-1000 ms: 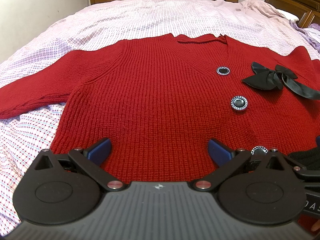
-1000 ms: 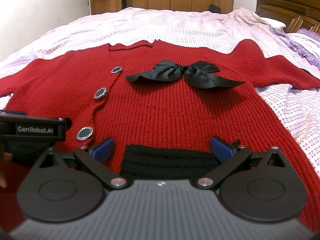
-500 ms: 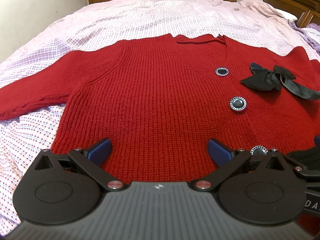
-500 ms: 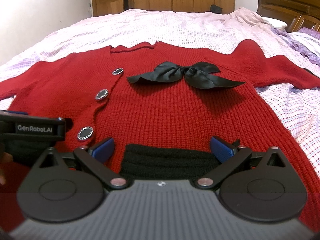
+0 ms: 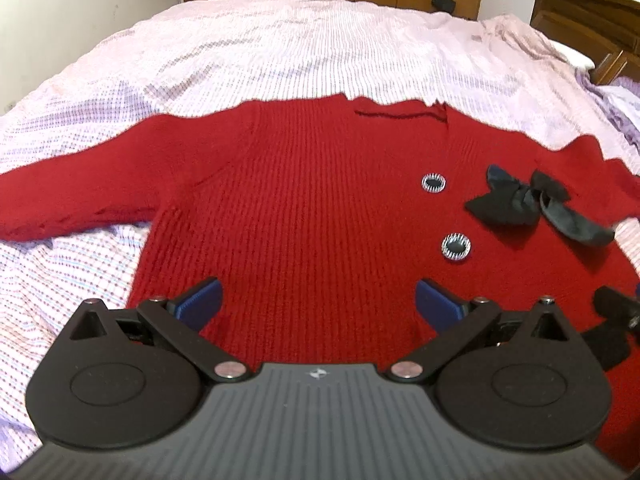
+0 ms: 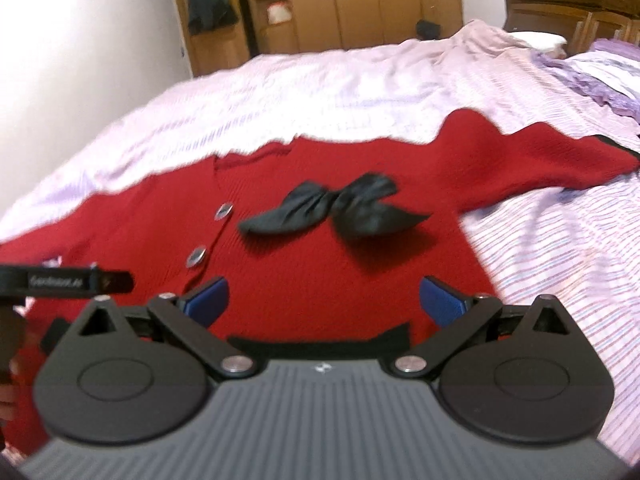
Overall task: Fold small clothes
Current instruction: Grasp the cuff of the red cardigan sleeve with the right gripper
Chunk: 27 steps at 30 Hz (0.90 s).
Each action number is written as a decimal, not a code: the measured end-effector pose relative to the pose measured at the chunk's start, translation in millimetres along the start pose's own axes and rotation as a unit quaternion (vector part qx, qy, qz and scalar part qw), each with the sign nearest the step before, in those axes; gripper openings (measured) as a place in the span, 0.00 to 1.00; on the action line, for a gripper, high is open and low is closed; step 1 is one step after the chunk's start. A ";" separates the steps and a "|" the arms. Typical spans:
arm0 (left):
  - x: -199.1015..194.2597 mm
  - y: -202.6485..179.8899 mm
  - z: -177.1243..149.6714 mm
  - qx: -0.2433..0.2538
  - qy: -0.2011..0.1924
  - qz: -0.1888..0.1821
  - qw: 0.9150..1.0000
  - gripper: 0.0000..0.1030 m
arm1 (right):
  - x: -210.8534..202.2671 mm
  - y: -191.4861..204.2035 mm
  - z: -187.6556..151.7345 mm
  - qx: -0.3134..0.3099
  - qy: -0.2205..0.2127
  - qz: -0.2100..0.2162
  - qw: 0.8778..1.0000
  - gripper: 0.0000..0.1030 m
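Observation:
A red knit cardigan lies flat, front up, on the bed, sleeves spread out; it also shows in the right wrist view. It has round dark buttons and a black satin bow on the chest. My left gripper is open and empty above the lower left part of the body. My right gripper is open and empty above the lower right part, just past the black hem band. The right view is blurred.
The bed is covered by a pink checked sheet. A wooden headboard and purple bedding are at the right. Wooden wardrobes stand beyond the bed. A white wall is at the left.
Both grippers have risen and pulled back from the cardigan's hem; more of the bed and room shows. The right gripper tilted and moved fast. The jaws stayed open.

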State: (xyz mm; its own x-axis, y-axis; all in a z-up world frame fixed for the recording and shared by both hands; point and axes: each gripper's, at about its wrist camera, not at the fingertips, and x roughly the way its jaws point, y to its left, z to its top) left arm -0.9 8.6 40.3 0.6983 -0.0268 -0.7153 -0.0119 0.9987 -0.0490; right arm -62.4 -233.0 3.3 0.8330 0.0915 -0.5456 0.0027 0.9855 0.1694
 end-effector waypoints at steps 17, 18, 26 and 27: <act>-8.1 -6.0 15.6 -0.010 0.009 0.022 1.000 1.00 | 33.2 -154.3 52.5 0.146 -0.022 -0.055 0.987 1.00; -6.3 -6.8 16.3 -0.010 0.012 0.023 1.000 1.00 | 36.5 -164.0 54.3 0.156 -0.023 -0.057 0.986 1.00; -1.4 -15.4 17.9 -0.003 0.024 0.035 0.999 1.00 | 64.8 -220.0 71.4 0.186 -0.047 -0.093 0.977 1.00; -0.8 -15.7 18.4 -0.002 0.025 0.035 0.999 1.00 | 69.0 -226.0 73.0 0.192 -0.047 -0.095 0.976 1.00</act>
State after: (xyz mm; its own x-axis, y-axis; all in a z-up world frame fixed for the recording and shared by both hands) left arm 11.9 -6.2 54.5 0.6592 0.0411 -0.7509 -0.0622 0.9981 0.0001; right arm 34.9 -459.9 -12.7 0.8449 -0.1182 -0.5218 0.3531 0.8559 0.3778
